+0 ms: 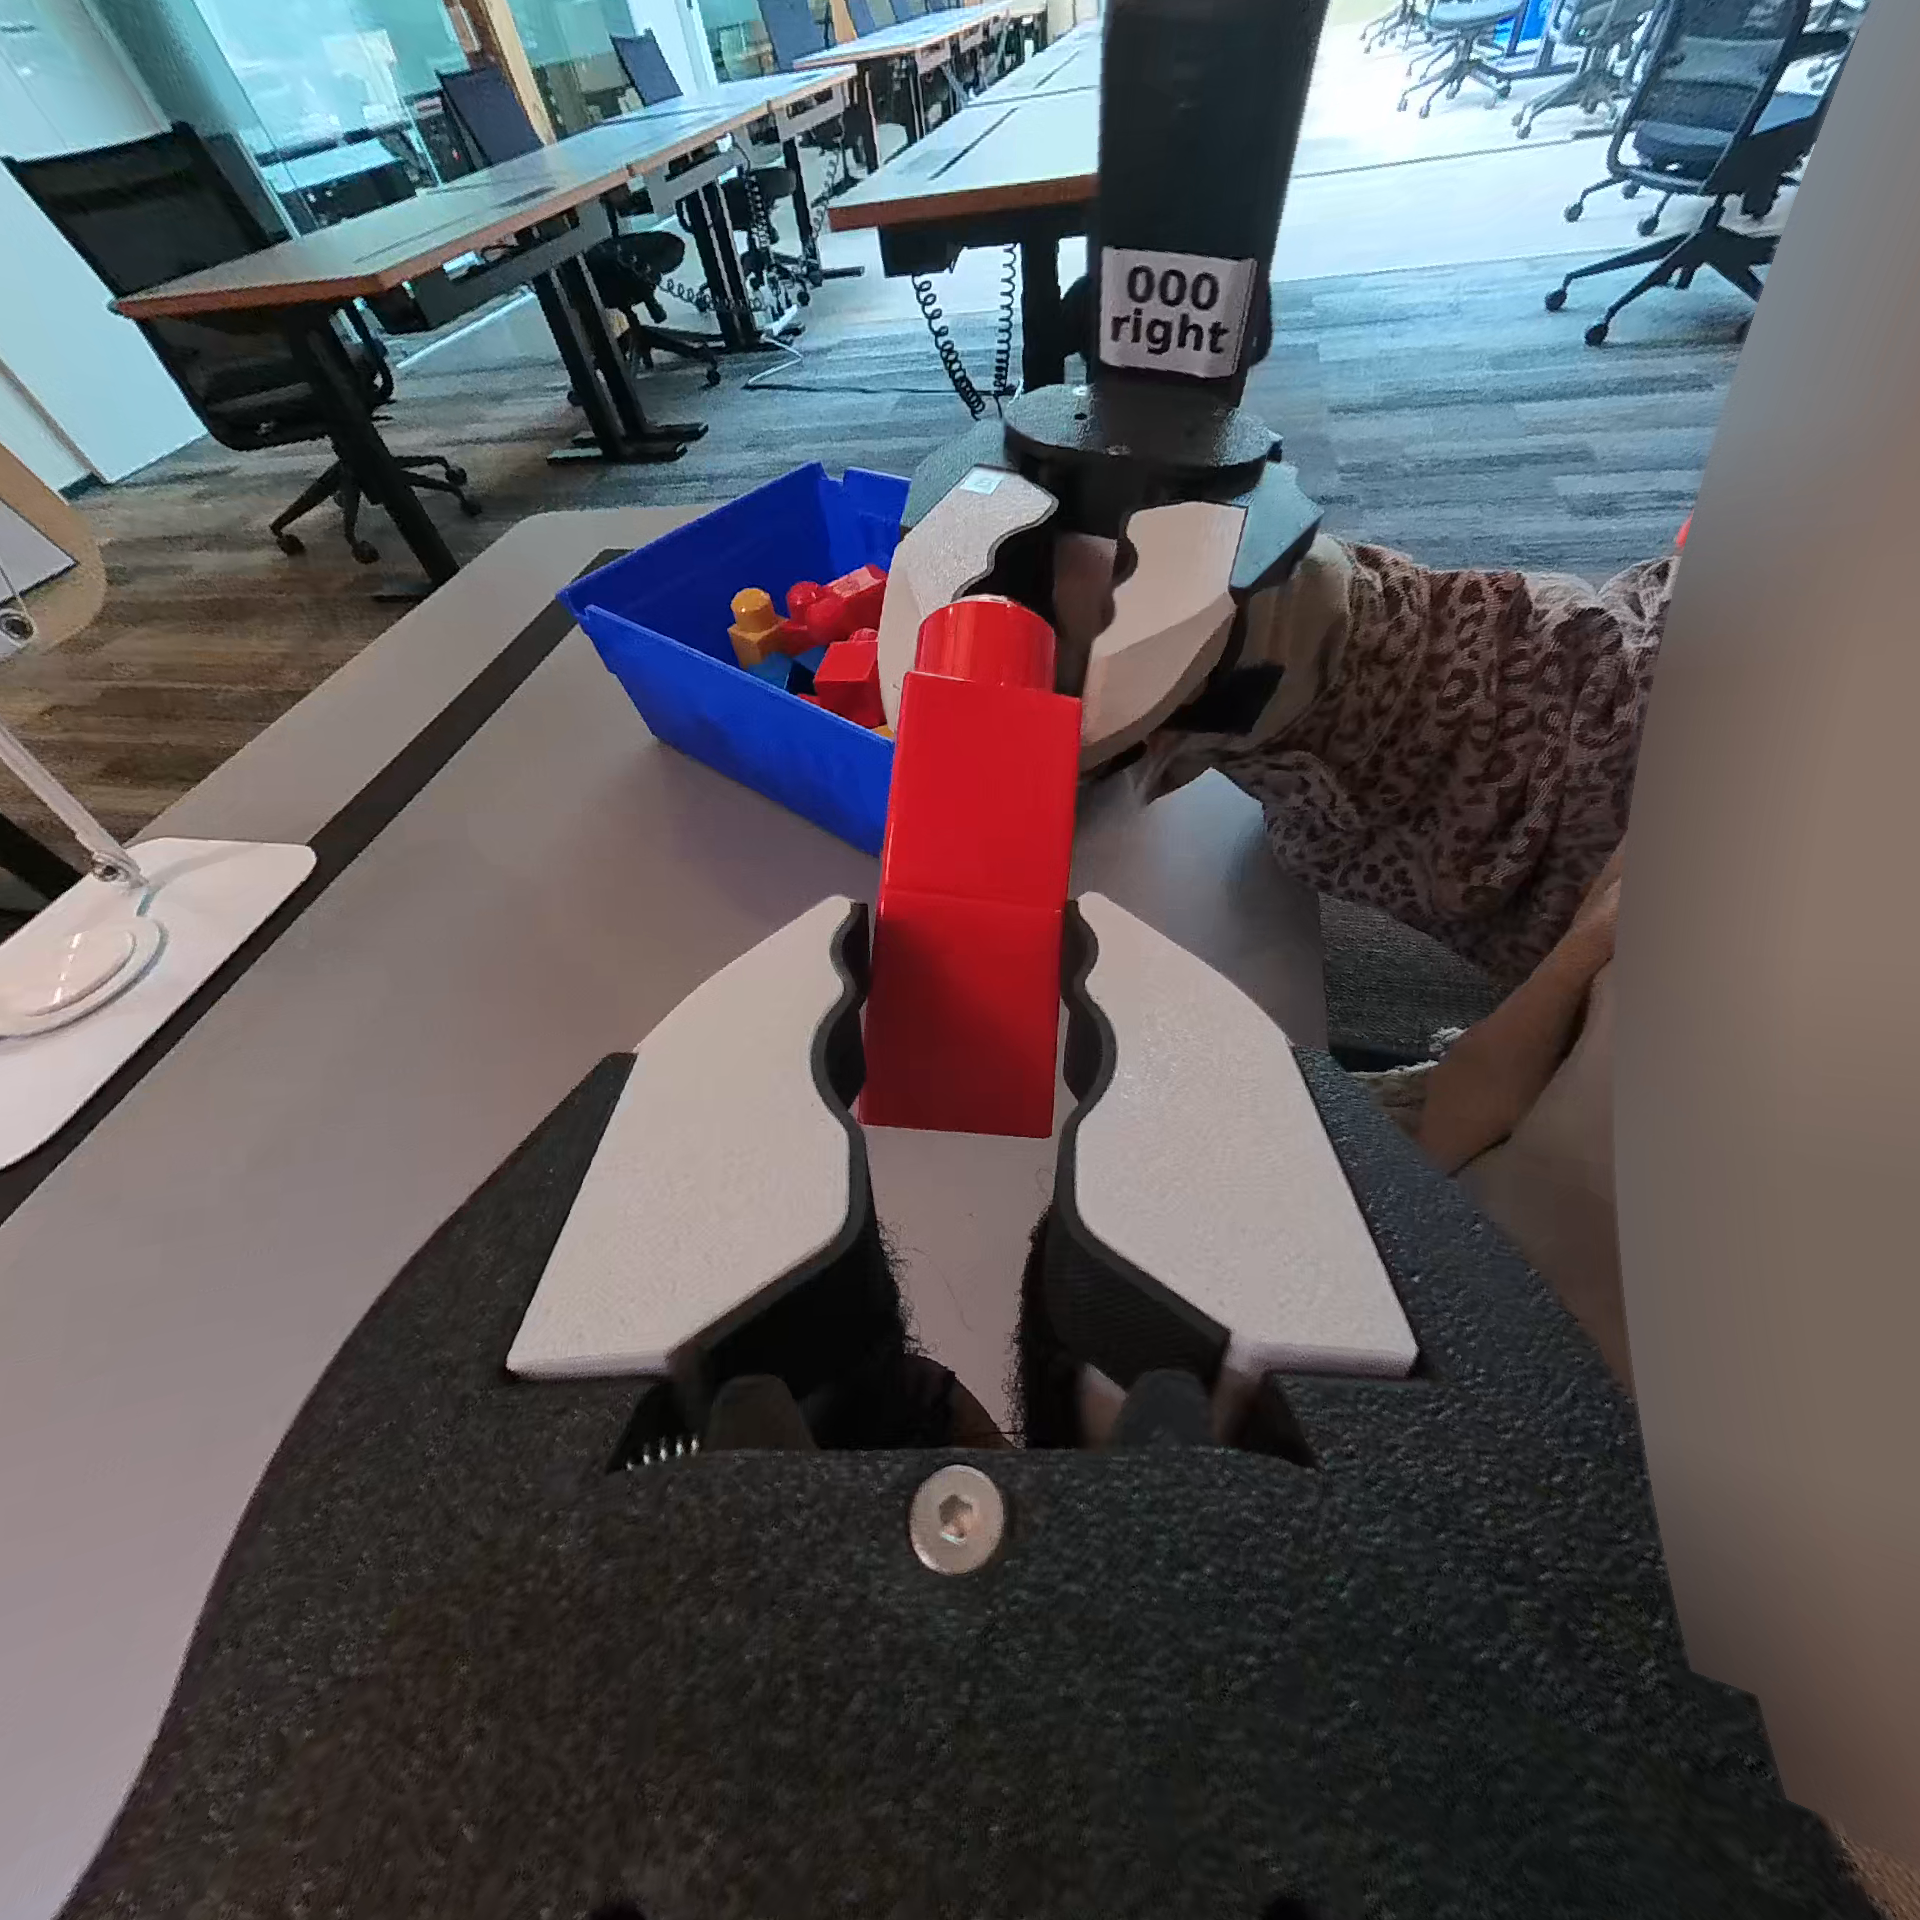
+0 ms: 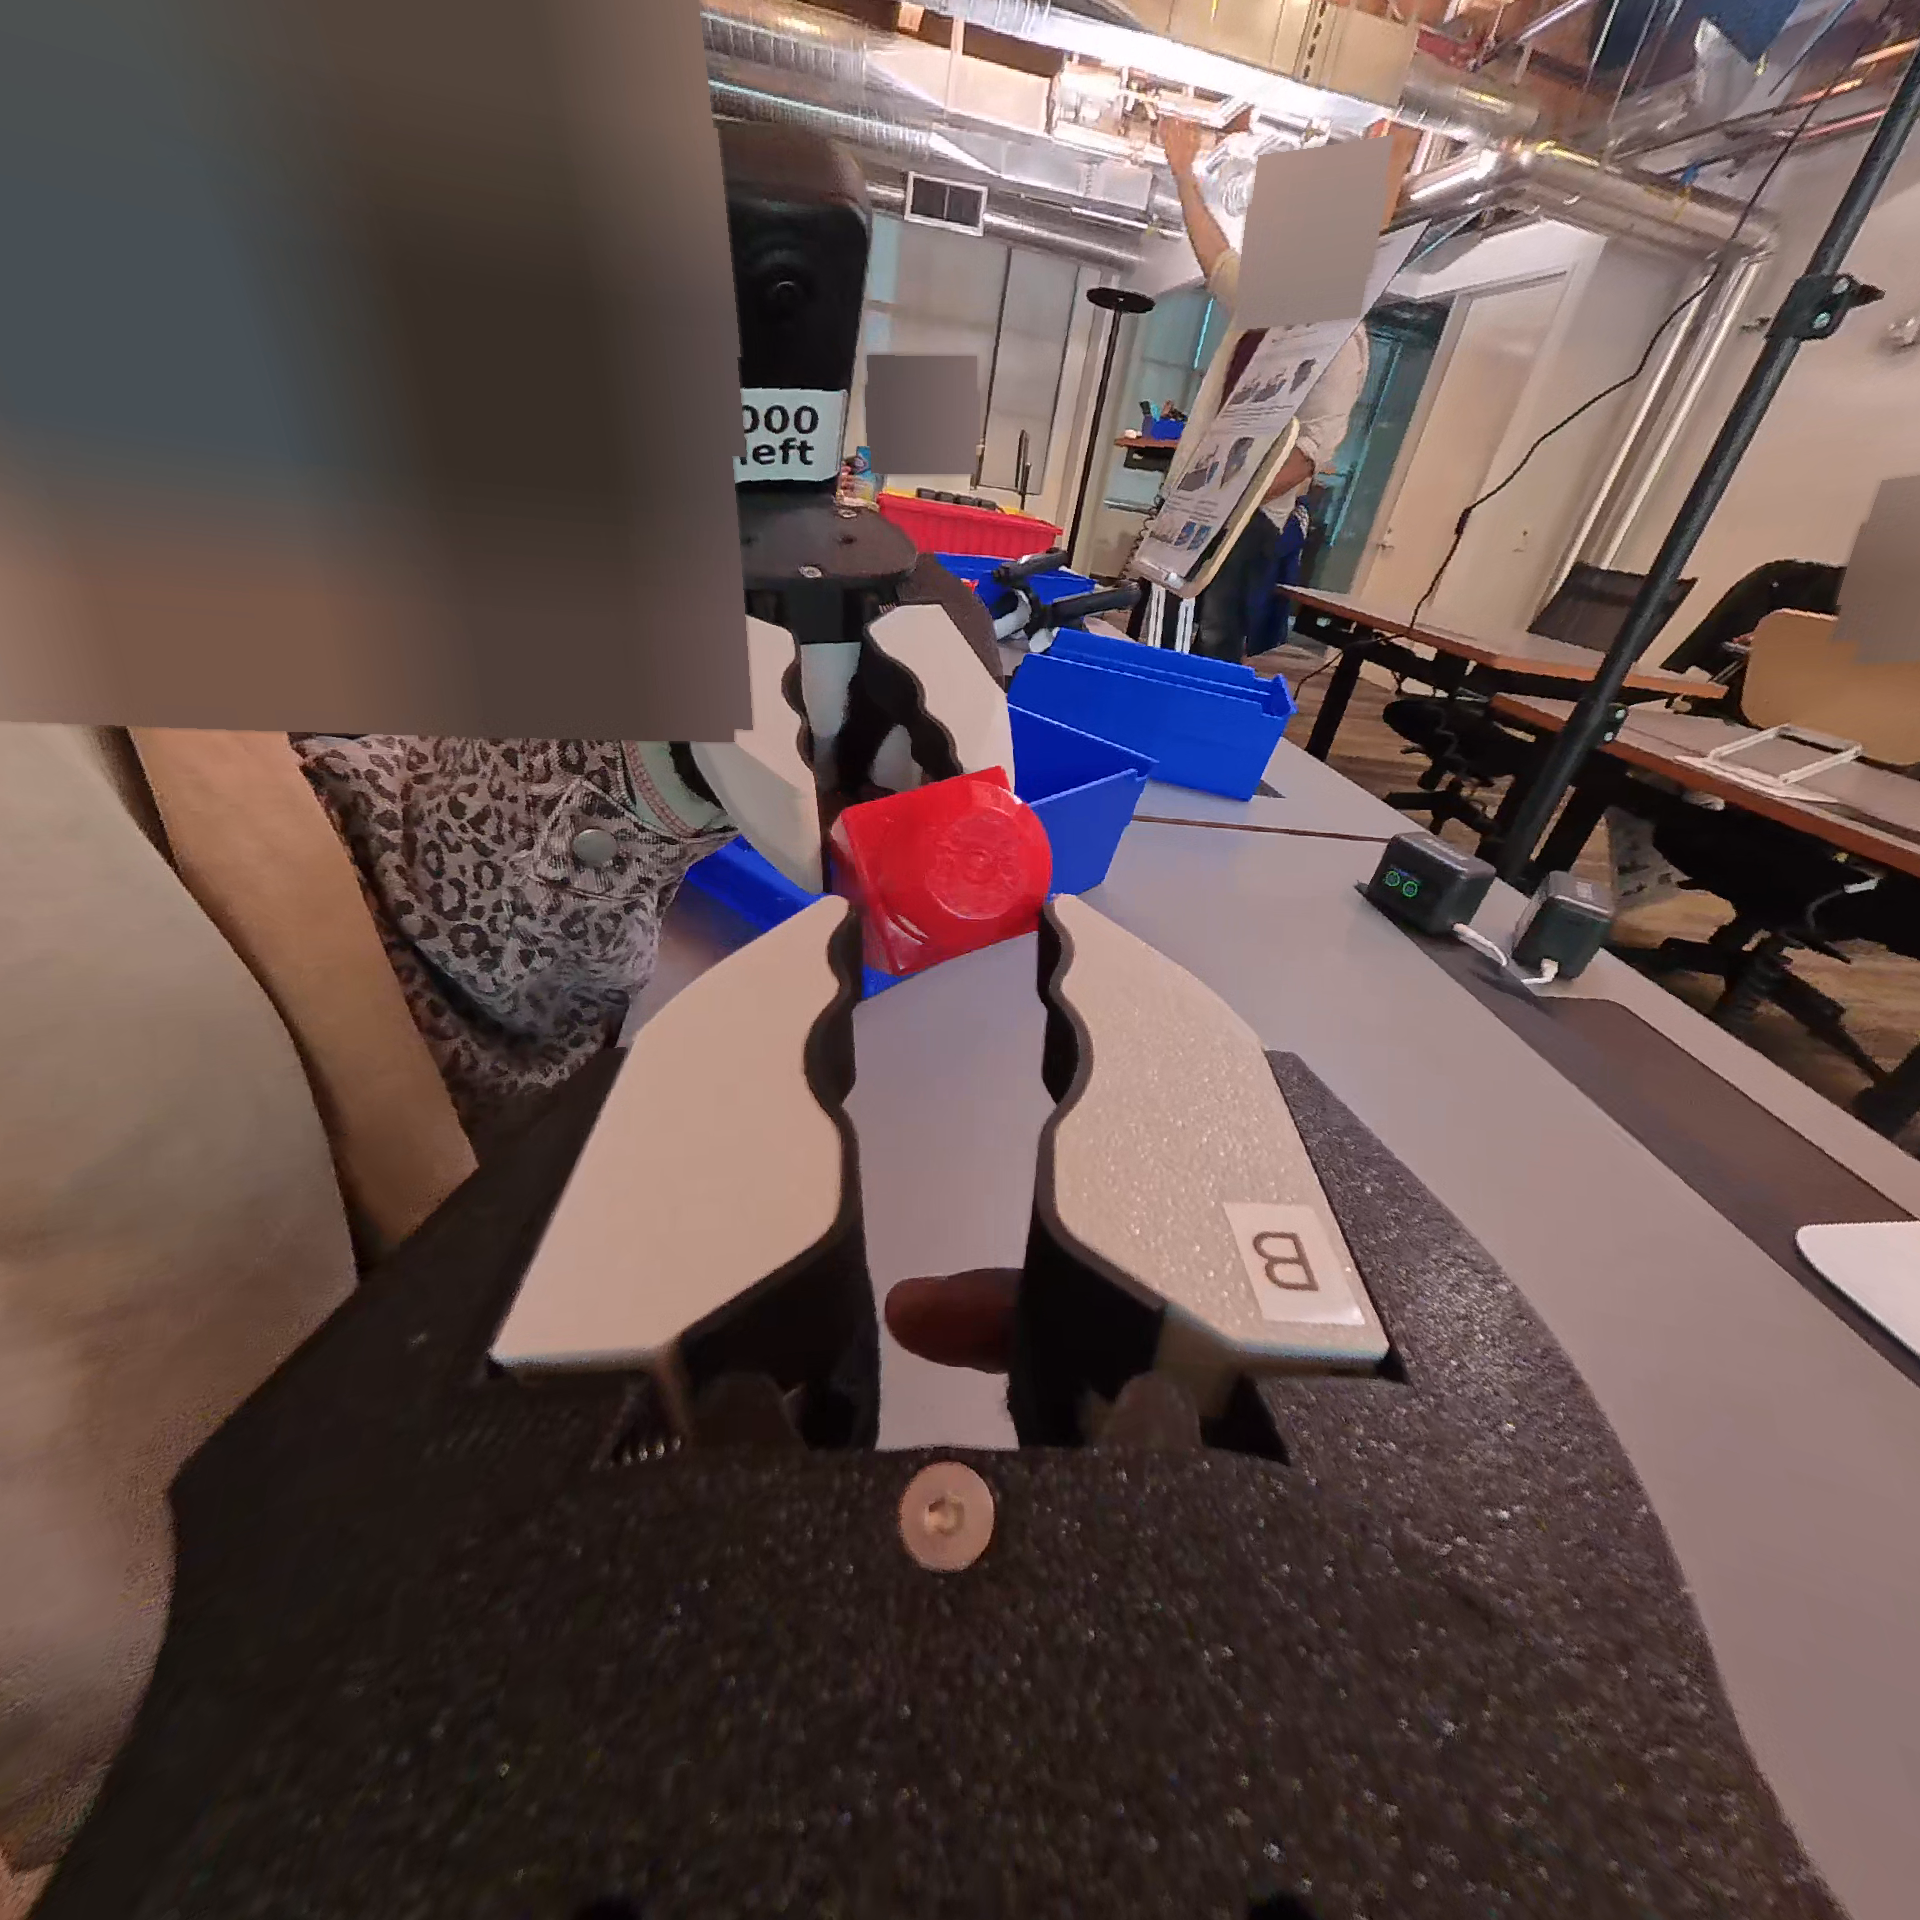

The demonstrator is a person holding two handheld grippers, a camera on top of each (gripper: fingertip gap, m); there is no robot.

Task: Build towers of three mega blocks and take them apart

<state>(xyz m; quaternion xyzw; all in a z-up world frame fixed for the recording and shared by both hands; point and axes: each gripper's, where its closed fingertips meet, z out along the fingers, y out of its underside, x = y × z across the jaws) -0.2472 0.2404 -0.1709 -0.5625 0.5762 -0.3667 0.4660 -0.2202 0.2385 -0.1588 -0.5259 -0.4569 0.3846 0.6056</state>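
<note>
1. Your left gripper (image 1: 964, 997) is clenched on the lower block of a red block stack (image 1: 971, 894); both dark wavy pads press against that block's sides.
2. The stack is two red blocks joined end to end, held in the air over the grey table (image 1: 436, 935), with the stud end pointing away from your left gripper and toward the blue bin (image 1: 717, 707).
3. Your right gripper (image 2: 943, 935) meets the stack from the far end. In the right wrist view, the round stud faces the camera and the block's body sits between the two fingertips (image 2: 800, 935), which close on its sides right at their tips.
4. In the left wrist view, the right gripper's pale fingers (image 1: 940, 582) bracket the stud end of the upper block.
5. The two grippers face each other along the stack, one at each end.
6. The blue bin stands toward the far edge of the table, just beyond the stack, and holds loose blocks (image 1: 821, 634) in red, orange and blue.
7. A second blue bin (image 2: 1153, 717) sits farther along the table in the right wrist view.
8. A white lamp base (image 1: 114, 935) rests near the table's left edge.
9. A sleeve in leopard print (image 1: 1455, 727) shows behind the right gripper, at the table's right edge.
</note>
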